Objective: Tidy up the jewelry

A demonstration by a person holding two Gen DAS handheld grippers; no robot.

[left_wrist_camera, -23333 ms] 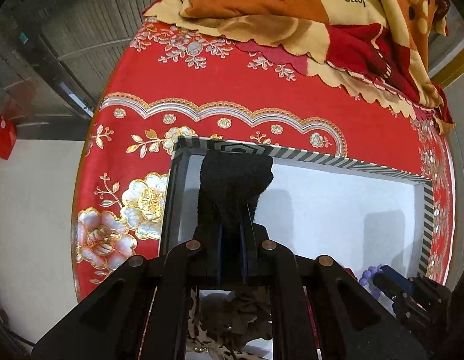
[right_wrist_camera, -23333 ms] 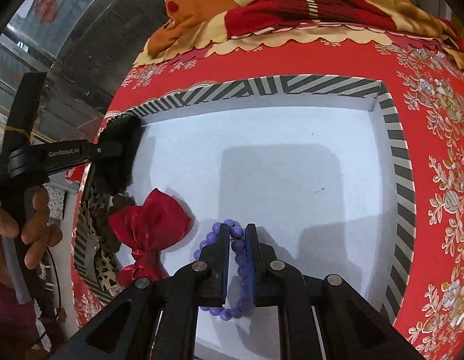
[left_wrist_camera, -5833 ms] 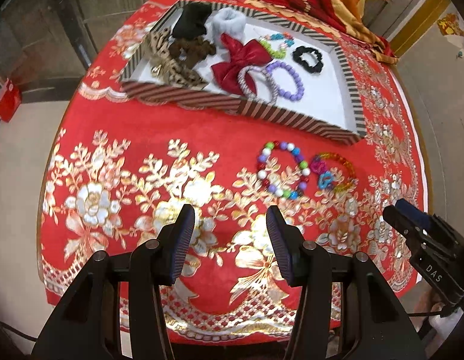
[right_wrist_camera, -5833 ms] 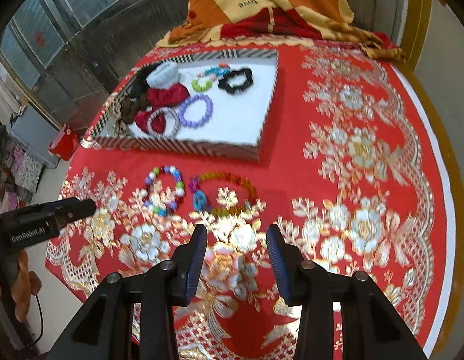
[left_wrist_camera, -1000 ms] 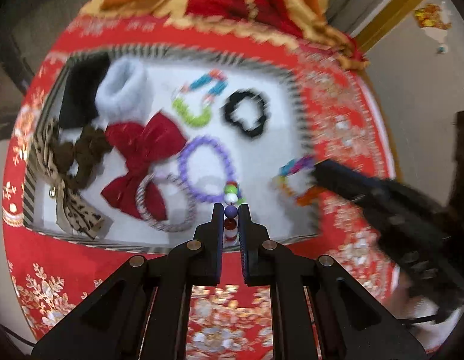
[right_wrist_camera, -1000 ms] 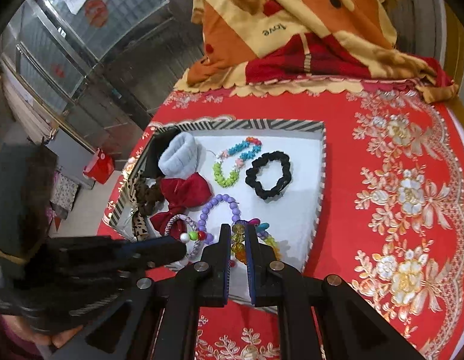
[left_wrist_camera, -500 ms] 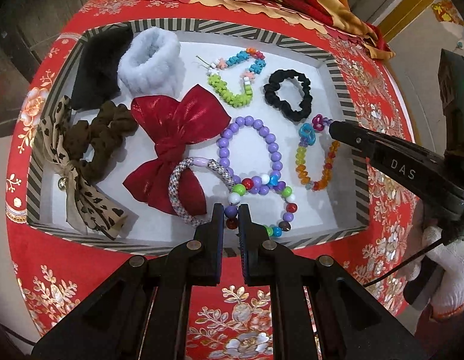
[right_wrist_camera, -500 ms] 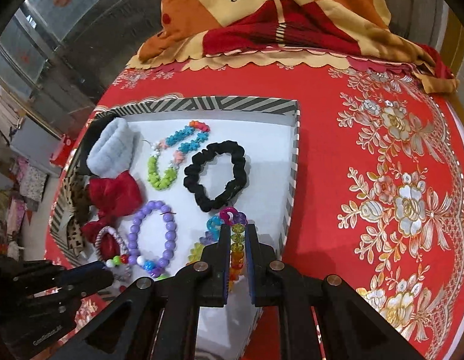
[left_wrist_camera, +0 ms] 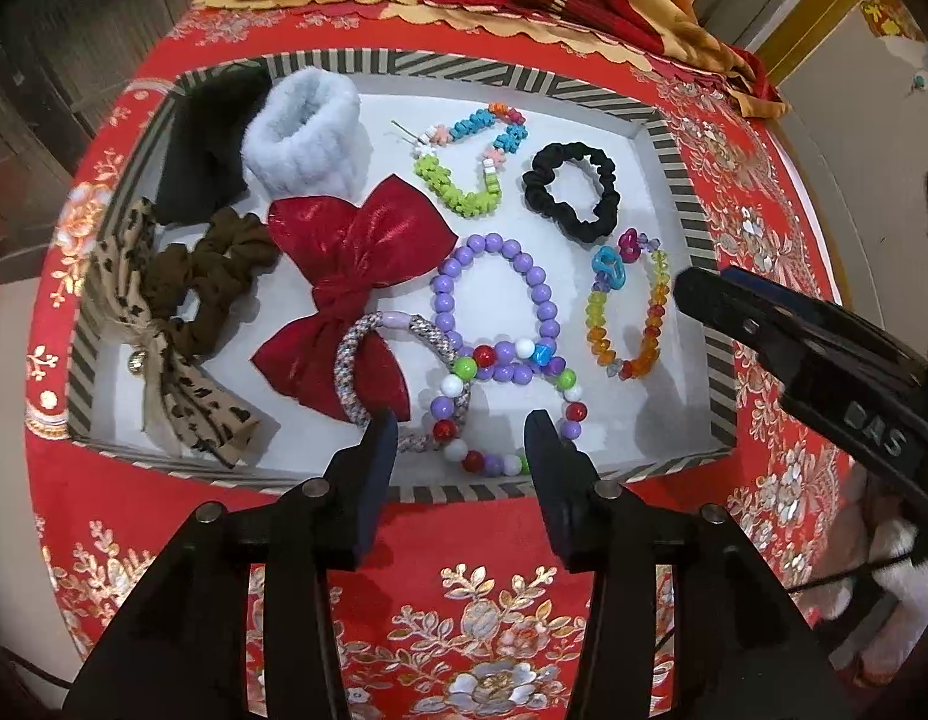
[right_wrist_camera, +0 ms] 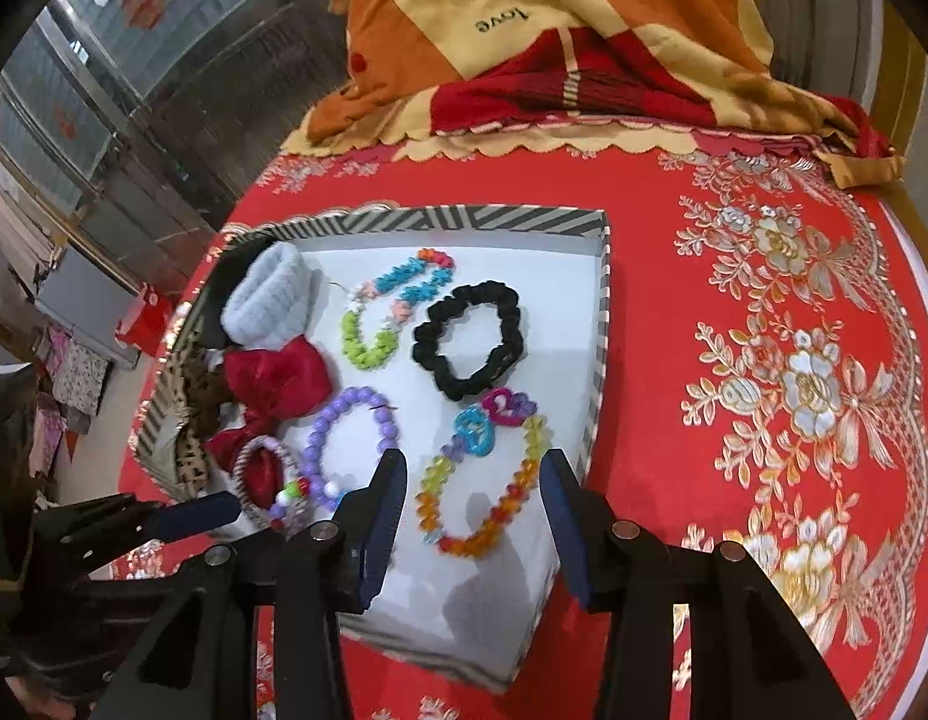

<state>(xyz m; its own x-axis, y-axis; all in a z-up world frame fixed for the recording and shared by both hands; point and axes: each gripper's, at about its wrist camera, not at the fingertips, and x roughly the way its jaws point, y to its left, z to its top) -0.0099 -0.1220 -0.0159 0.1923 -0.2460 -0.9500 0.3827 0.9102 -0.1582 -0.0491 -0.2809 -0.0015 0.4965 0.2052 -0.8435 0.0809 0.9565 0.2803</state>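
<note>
Both grippers are opening: the left gripper (left_wrist_camera: 458, 438) has just let its multicolour bead bracelet (left_wrist_camera: 505, 402) drop at the tray's (left_wrist_camera: 718, 384) near edge, the right gripper (right_wrist_camera: 472, 480) its translucent amber bracelet (right_wrist_camera: 481, 474) by the tray's right wall. Fingers spread, nothing pinched — no jewelry shows on the table now. Only the left view shows the leopard bow (left_wrist_camera: 164, 348) whole.

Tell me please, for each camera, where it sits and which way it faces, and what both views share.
Left wrist: sits on the left claw, faces steeply down at the striped tray; the right claw enters at the right edge.
Right wrist: sits on the right claw, faces down at the tray's right part; the left claw shows lower left.
Shared: tray, purple bead bracelet, black scrunchie; both claws' jaws are opening.
</note>
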